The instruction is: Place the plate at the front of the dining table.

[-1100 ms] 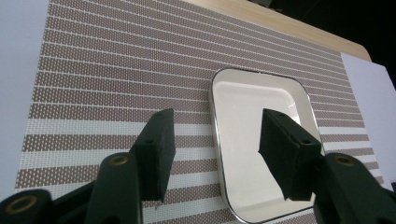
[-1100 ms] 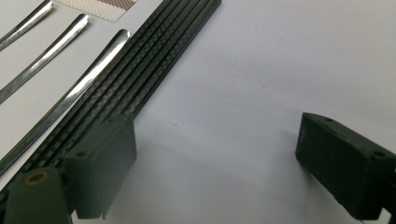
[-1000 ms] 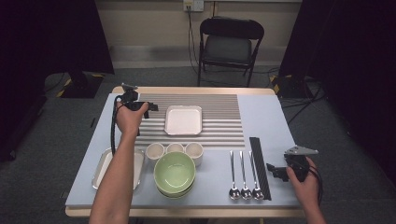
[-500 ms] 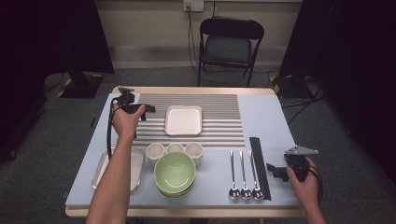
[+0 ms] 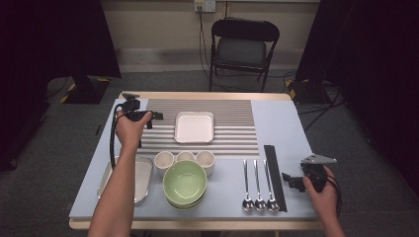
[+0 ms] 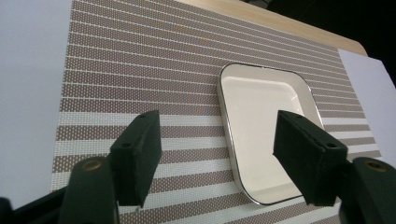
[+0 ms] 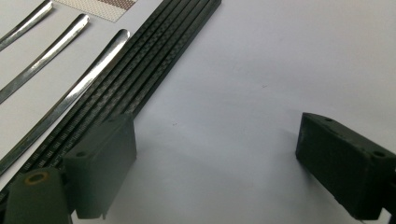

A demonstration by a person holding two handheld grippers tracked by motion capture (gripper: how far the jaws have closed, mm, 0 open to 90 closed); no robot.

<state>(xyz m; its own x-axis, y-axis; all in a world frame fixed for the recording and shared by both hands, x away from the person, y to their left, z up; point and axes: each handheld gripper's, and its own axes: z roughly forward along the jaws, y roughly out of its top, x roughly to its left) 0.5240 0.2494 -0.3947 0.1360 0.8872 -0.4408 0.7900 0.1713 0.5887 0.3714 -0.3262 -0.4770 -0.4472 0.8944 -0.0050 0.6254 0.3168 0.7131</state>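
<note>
Nearest the person, at the table's front right, the right gripper (image 5: pixel 291 179) rests low over the pale blue table cover (image 5: pixel 286 123); in the right gripper view its jaws stand wide apart with bare cover between them. Just to its left lies a bundle of black woven-pattern chopsticks (image 5: pixel 274 176), and beside that three polished metal spoons (image 5: pixel 257 187) lie parallel, bowls toward the front edge.

At front centre stand stacked pale green ceramic bowls (image 5: pixel 185 183); behind them, three small cream cups (image 5: pixel 185 159) sit in a row. A shallow rectangular metal tray (image 5: pixel 142 177) lies to their left, partly under the person's left forearm.

Farther back, a brown-and-white striped woven placemat (image 5: pixel 232 123) covers the table's middle. The white square ceramic plate (image 5: pixel 194 127) with rounded corners lies flat on this placemat, left of its centre.

The left gripper (image 5: pixel 157 116) is held at the placemat's left edge, pointing toward the plate and apart from it. Its jaws have just been opening; in the left gripper view they stand wide, nothing gripped, the plate's (image 6: pixel 266 135) near edge showing between them.

Beyond the table stands a black folding chair (image 5: pixel 241 47).
</note>
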